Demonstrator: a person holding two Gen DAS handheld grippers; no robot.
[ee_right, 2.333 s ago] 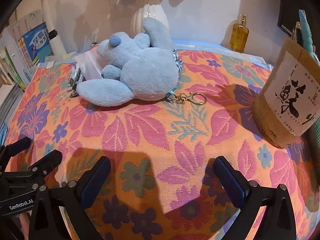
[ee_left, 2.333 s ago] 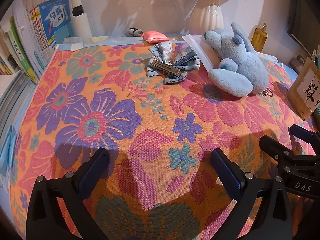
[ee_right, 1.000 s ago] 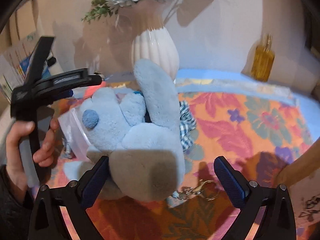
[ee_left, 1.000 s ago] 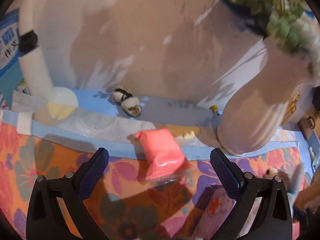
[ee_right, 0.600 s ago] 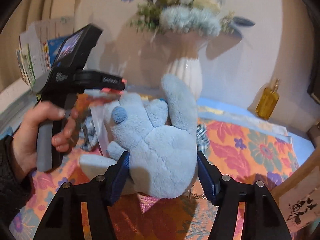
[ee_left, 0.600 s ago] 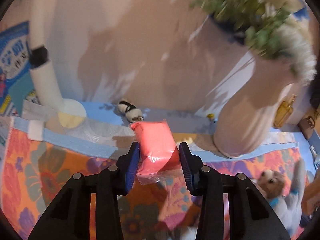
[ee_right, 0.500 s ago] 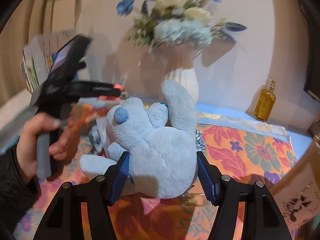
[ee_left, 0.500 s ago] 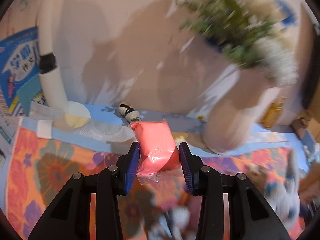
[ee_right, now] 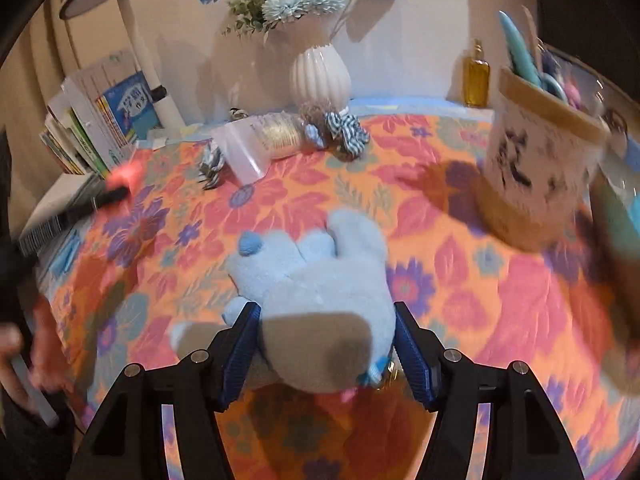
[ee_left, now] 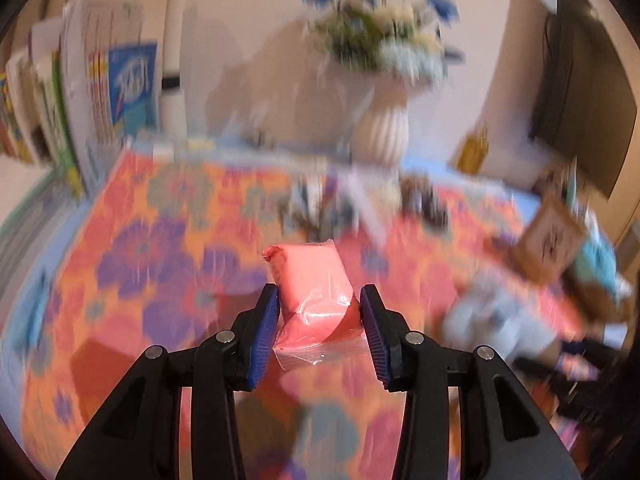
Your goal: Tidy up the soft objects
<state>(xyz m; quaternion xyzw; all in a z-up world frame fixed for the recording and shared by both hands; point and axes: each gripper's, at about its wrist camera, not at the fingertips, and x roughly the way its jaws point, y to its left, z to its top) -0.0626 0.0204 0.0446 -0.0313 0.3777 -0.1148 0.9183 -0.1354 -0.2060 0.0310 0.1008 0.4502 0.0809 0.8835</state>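
Above the flowered cloth (ee_right: 500,280) on the counter, the left tongs (ee_left: 320,326) were clamped on a pink pouch (ee_left: 316,300), held clear of the cloth, while the right tongs (ee_right: 326,356) squeezed a blue plush toy (ee_right: 316,276); a white vase (ee_right: 319,76) stood behind.

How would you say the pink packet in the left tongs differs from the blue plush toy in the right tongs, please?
The pink packet is smooth and wrapped in glossy clear film; the blue plush toy is fuzzy and unwrapped. The packet is a plain, blocky pillow shape, while the toy has limbs and a rounded body. The packet is narrow between the left tongs; the toy bulges past the wider-set right tongs. Both are soft and held above the floral cloth.
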